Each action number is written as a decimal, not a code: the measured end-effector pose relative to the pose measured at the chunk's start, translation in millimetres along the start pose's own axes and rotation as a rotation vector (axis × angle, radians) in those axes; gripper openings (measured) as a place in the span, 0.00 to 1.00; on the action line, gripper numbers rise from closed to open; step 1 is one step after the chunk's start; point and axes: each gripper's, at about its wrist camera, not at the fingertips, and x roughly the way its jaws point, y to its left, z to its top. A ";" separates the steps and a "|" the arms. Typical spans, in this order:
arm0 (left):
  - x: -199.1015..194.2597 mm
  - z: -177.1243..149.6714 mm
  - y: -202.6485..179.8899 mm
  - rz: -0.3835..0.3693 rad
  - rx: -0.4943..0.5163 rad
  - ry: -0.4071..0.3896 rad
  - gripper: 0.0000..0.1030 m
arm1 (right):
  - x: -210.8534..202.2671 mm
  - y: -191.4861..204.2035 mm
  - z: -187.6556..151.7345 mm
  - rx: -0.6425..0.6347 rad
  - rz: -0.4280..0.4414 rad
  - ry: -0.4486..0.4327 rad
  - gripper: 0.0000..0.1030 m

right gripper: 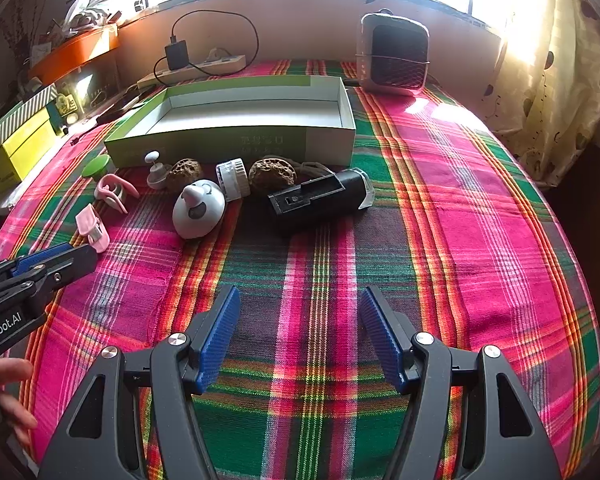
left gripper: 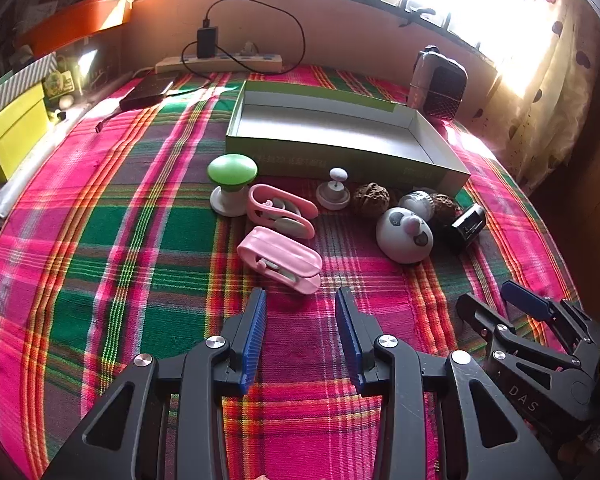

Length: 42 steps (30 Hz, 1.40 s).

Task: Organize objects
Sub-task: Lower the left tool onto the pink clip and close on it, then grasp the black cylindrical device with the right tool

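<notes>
Both tools are empty with jaws spread: the left tool (left gripper: 300, 300) faces the nearer pink clip (left gripper: 280, 260), the right tool (right gripper: 300, 300) hangs back over the plaid-covered counter (right gripper: 460, 200). The clutter — panda-faced gadget (right gripper: 198, 210), black device (right gripper: 320, 196), two rough brown lumps, perhaps sponges — lines the front of the empty green box (right gripper: 236, 144), presumably its destination.

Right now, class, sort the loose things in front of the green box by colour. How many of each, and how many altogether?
Pink clips: 2
Brown sponges: 2
White items, the plunger, cap and panda: 3
Green-topped knob: 1
Black case: 1
Total: 9
</notes>
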 end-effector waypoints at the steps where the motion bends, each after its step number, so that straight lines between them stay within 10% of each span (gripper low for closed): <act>1: 0.2 2.0 -0.9 -0.008 -0.002 0.004 0.33 | 0.1 -0.1 0.0 -0.002 0.001 0.000 0.62; 42: 25.1 26.7 21.7 0.162 0.053 0.036 0.33 | 1.0 -15.8 8.6 -0.047 0.029 0.029 0.62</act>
